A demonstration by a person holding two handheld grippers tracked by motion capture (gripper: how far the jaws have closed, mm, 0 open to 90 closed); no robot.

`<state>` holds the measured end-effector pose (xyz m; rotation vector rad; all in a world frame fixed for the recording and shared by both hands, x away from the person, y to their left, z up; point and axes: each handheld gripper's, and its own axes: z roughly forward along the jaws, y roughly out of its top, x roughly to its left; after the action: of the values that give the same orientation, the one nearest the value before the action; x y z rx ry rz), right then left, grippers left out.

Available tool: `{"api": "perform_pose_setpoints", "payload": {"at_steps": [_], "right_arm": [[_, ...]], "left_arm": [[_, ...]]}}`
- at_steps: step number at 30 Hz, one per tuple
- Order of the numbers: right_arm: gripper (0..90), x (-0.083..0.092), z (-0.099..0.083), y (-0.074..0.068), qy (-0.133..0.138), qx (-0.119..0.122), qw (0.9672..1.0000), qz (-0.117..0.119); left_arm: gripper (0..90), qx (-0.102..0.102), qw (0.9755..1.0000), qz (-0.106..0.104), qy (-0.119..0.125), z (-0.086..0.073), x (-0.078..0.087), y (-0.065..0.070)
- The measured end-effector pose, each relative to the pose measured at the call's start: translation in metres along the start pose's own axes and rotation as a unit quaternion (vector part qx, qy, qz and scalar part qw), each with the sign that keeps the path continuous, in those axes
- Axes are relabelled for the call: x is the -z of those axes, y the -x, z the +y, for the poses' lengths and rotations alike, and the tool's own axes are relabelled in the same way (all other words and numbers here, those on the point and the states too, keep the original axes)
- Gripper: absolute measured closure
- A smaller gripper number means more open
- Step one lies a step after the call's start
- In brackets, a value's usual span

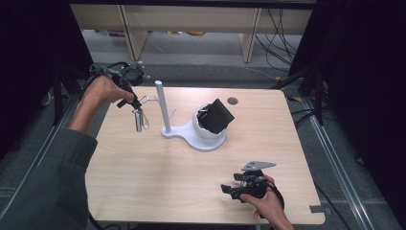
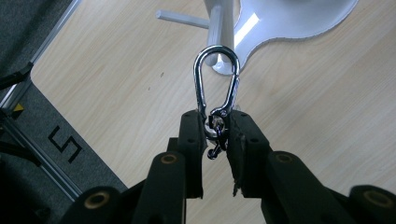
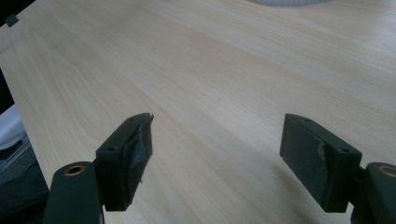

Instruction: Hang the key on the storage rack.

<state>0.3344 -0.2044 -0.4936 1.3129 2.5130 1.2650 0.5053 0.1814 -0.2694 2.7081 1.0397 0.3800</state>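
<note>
1. The metal clip (image 2: 217,77) hangs clamped in the left gripper (image 2: 217,135), just left of the white stand (image 1: 165,108).
2. The right gripper (image 1: 229,189) rests on the table (image 1: 143,167), well in front of the stand, its jaws wide apart and empty.

You have just 1 readable mark here: in the left gripper view, a black character that reads as a 5, or possibly an S (image 2: 65,143), printed on the dark grey floor mat (image 2: 86,170) beside the edge of the bench (image 2: 116,84). Next to it, on the metal rail (image 2: 28,135) along the floor, you can see a small yellow triangular sticker (image 2: 17,108), but nothing on it can be read. Nothing on the bench itself carries any lettering, label or brand that you could make out.
</note>
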Motion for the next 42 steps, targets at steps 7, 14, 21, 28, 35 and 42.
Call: {"api": "perform_pose_setpoints", "payload": {"at_steps": [7, 14, 21, 28, 35, 42], "right_arm": [[26.4, 0.0, 0.0, 0.0, 0.003, 0.006, 1.0, 0.003], [26.4, 0.001, 0.0, -0.002, 0.0, -0.001, 1.0, 0.003], [26.4, 0.0, 0.0, -0.001, 0.004, 0.007, 1.0, 0.003], [26.4, 0.0, 0.0, -0.001, 0.005, 0.009, 0.9999, 0.002], [26.4, -0.001, 0.0, -0.001, 0.003, 0.009, 1.0, 0.002], [26.4, -0.001, 0.0, -0.001, 0.0, 0.007, 1.0, 0.006]], "left_arm": [[75.3, 0.005, 1.0, -0.005, 0.001, 0.009, -0.01, 0.0], [75.2, 0.01, 0.9999, -0.005, -0.008, 0.01, -0.021, -0.002], [75.2, 0.011, 0.9999, -0.004, -0.01, 0.014, -0.029, -0.004], [75.0, 0.014, 0.9999, 0.001, -0.003, 0.018, -0.036, -0.002], [71.3, 0.024, 0.9997, -0.001, 0.0, 0.017, -0.037, 0.0], [67.7, 0.023, 0.9997, -0.001, -0.007, 0.009, -0.036, 0.0]]}}
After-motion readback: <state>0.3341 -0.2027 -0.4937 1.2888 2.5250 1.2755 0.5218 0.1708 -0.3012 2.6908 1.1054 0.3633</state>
